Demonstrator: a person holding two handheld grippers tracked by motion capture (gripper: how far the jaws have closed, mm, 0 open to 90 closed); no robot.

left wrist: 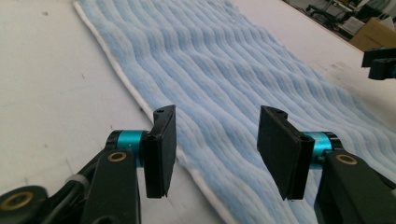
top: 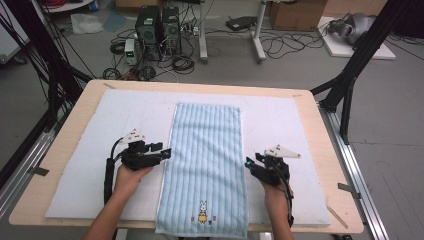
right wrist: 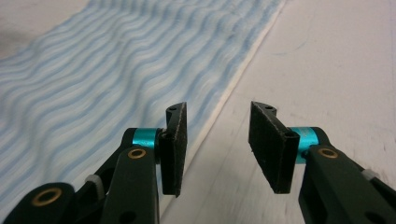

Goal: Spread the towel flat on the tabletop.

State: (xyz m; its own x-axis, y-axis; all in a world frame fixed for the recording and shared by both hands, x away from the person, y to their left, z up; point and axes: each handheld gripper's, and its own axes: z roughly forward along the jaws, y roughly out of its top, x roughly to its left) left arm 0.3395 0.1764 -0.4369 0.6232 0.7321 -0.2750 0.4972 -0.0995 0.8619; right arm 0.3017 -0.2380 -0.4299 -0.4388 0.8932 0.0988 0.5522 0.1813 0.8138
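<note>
A: Illumination is even, diffuse and bright in the high view; shadows on the table are faint.

B: Confirmed. In the right gripper view the towel is smeared and soft. In the left gripper view the background is out of focus.

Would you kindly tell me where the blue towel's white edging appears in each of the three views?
High view: the blue towel lies mid-table, its white edging along both long sides.
Left gripper view: edging runs diagonally from upper left to between the jaws.
Right gripper view: edging runs from upper right down toward the jaws.
Shared landmark: the towel's wavy stripes.
</note>
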